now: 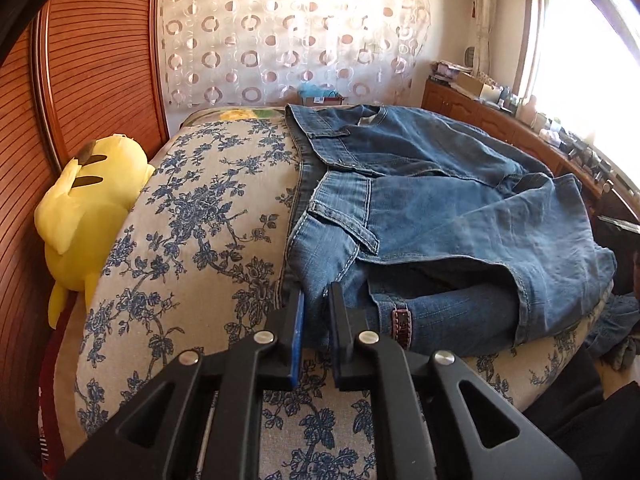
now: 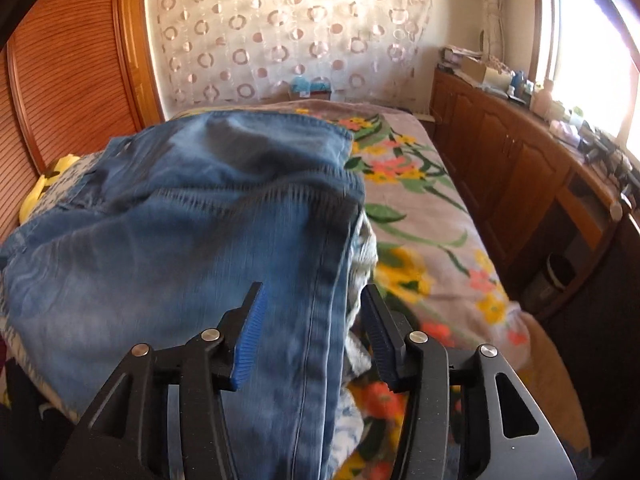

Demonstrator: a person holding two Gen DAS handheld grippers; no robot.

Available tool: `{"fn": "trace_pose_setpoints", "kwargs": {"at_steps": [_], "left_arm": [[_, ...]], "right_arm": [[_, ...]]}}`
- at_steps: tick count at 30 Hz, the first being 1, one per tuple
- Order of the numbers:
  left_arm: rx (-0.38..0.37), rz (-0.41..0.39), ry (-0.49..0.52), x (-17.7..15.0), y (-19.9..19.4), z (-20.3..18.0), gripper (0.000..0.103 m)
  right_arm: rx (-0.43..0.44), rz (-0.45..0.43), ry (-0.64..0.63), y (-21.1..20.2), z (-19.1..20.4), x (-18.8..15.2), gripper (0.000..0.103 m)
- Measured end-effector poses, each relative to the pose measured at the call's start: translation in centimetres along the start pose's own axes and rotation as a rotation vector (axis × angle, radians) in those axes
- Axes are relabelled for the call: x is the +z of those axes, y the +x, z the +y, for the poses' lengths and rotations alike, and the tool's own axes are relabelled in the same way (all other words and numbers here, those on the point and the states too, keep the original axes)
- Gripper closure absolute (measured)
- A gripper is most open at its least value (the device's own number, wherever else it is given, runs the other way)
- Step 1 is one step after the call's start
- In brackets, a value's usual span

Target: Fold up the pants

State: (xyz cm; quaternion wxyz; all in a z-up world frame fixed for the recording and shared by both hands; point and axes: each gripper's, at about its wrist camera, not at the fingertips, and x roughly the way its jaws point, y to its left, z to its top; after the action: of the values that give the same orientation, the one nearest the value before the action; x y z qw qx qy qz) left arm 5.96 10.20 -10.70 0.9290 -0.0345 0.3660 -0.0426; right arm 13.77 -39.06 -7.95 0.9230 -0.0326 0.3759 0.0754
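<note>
Blue jeans (image 1: 440,208) lie bunched and partly folded on a bed, waistband and belt loops toward the left. In the left wrist view my left gripper (image 1: 317,290) is shut on the near edge of the jeans by the waistband, with denim pinched between its pads. In the right wrist view a blurred jeans leg (image 2: 200,208) runs under and between the fingers of my right gripper (image 2: 312,287). Its jaws stand wide apart and its blue pads (image 2: 250,332) do not press on the cloth.
A blue-flowered cover (image 1: 192,216) and a bright floral blanket (image 2: 420,208) cover the bed. A yellow plush toy (image 1: 88,208) lies at the left by a wooden slatted wardrobe (image 1: 92,60). A cluttered wooden cabinet (image 2: 520,168) lines the right, under a window.
</note>
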Motion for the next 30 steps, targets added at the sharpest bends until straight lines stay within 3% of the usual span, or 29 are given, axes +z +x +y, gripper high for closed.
{"fn": "trace_pose_setpoints", "kwargs": {"at_steps": [12,13,14,17,30], "left_arm": [[-0.006,-0.013,0.002,0.1,-0.6,-0.4,0.097],[-0.01,-0.028,-0.002,0.2,-1.1,-0.5,0.097],[-0.017,-0.042,-0.008,0.3,-1.5,-0.5,0.098],[-0.034,-0.071,-0.011,0.7,-2.8,-0.7,0.098],[-0.053,-0.186,-0.038,2.1,-9.3,0.2,0.098]], "right_arm": [[0.042,0.022,0.087,-3.3,0.3,-6.6,0.048],[0.041,0.018,0.09,-3.4,0.3,-6.8,0.055],[0.039,0.013,0.09,-3.5,0.4,-6.8,0.07],[0.051,-0.016,0.091,-4.3,0.4,-6.6,0.099],[0.013,-0.166,0.0,-9.9,0.6,-2.6,0.103]]}}
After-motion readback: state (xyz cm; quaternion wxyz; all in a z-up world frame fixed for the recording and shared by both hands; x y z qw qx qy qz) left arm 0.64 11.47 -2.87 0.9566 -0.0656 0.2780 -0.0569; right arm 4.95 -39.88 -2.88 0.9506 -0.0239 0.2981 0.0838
